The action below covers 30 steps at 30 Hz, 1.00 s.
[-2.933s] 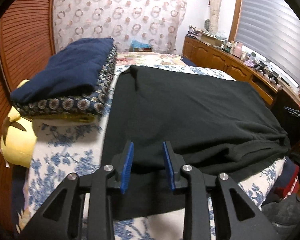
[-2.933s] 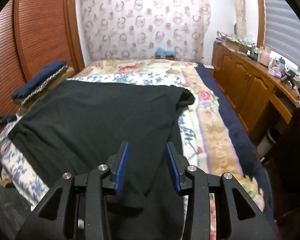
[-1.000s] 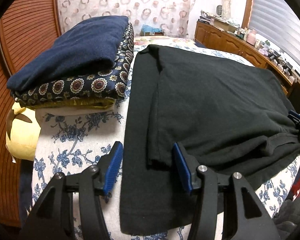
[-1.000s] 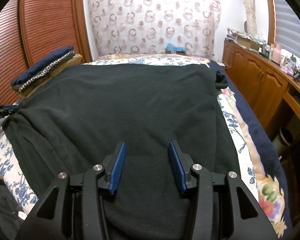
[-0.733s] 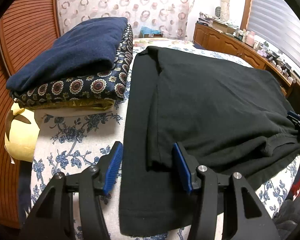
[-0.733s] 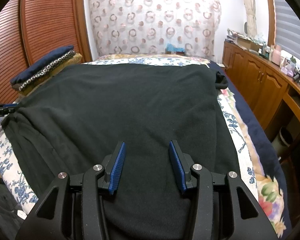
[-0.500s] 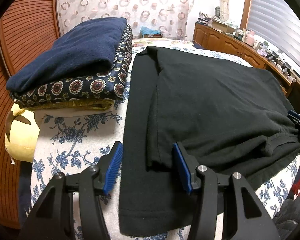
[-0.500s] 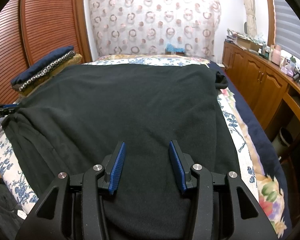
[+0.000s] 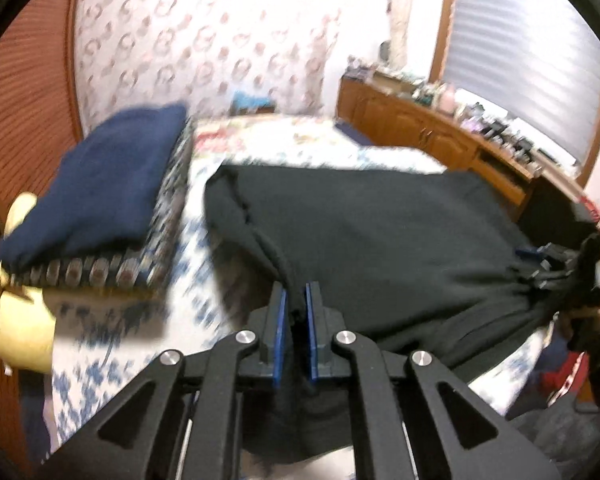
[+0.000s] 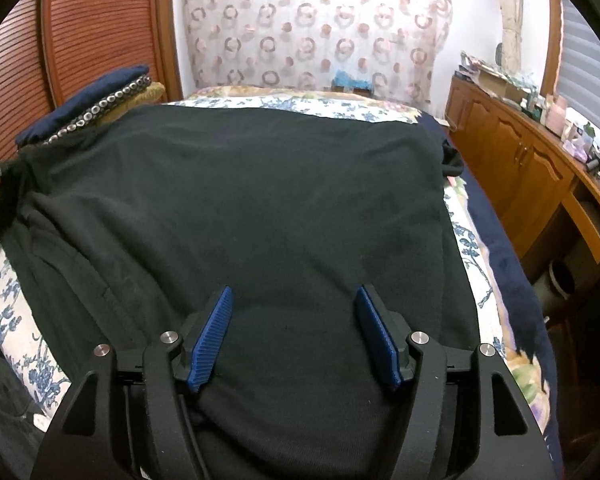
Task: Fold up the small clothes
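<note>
Left wrist view first: my left gripper [image 9: 296, 332] has its blue pads pinched tight on the near edge of the black garment [image 9: 380, 240], with a ridge of cloth pulled taut from the jaws toward the far corner. The picture is smeared, so the finer creases along that edge I cannot read. That, I judge, is the start of a fold on the garment's left side.

Right wrist view: my right gripper [image 10: 294, 336] hangs over the near middle of the same garment, its jaws opening wide. Cloth lies beneath them but the pads press on nothing, so this hand holds no fabric. In the left view the right gripper shows at the garment's other near corner.

Further out, the black garment lies spread wide over the floral bedspread [image 10: 4, 280], mostly flat, with loose rumples down its left side and one corner drooping off at the far right. No finished fold shows yet; I'd say this piece is at its first step, with the halving and squaring up all left to do.

Beyond it to the left, a stack of folded items [image 9: 100, 200] sits on the bed, navy on top of a patterned layer. That reads as work already done. Past that there is only curtain and wooden cabinets [image 10: 520, 152].
</note>
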{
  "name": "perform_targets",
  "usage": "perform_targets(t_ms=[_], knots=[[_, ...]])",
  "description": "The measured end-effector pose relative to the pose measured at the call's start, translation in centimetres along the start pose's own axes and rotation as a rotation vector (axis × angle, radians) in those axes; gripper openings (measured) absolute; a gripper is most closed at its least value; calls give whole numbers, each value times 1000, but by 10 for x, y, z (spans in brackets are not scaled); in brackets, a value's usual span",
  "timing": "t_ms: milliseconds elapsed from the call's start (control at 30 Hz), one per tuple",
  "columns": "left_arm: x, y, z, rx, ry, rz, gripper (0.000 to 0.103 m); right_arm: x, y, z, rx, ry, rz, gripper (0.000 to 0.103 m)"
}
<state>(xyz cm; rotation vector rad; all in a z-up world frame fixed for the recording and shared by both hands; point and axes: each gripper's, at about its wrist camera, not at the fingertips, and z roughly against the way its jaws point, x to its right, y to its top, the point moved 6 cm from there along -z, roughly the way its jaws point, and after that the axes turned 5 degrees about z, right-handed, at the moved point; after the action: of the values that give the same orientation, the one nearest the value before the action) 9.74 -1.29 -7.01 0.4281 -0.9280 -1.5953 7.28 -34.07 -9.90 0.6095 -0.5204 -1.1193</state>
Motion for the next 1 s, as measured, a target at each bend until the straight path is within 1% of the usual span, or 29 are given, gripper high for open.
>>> perform_targets(t_ms=[133, 233, 367, 533, 700, 1000], knots=[[29, 33, 4, 58, -66, -33, 5, 3, 1, 6, 7, 36, -37, 66], [53, 54, 3, 86, -110, -63, 5, 7, 1, 15, 21, 41, -47, 66], [84, 71, -2, 105, -163, -103, 5, 14, 3, 28, 46, 27, -49, 66], [128, 90, -10, 104, -235, -170, 5, 27, 5, 43, 76, 9, -70, 66], [168, 93, -14, 86, -288, -227, 5, 38, 4, 53, 85, -11, -80, 66], [223, 94, -17, 50, -367, -291, 5, 55, 2, 70, 109, -36, -104, 66]])
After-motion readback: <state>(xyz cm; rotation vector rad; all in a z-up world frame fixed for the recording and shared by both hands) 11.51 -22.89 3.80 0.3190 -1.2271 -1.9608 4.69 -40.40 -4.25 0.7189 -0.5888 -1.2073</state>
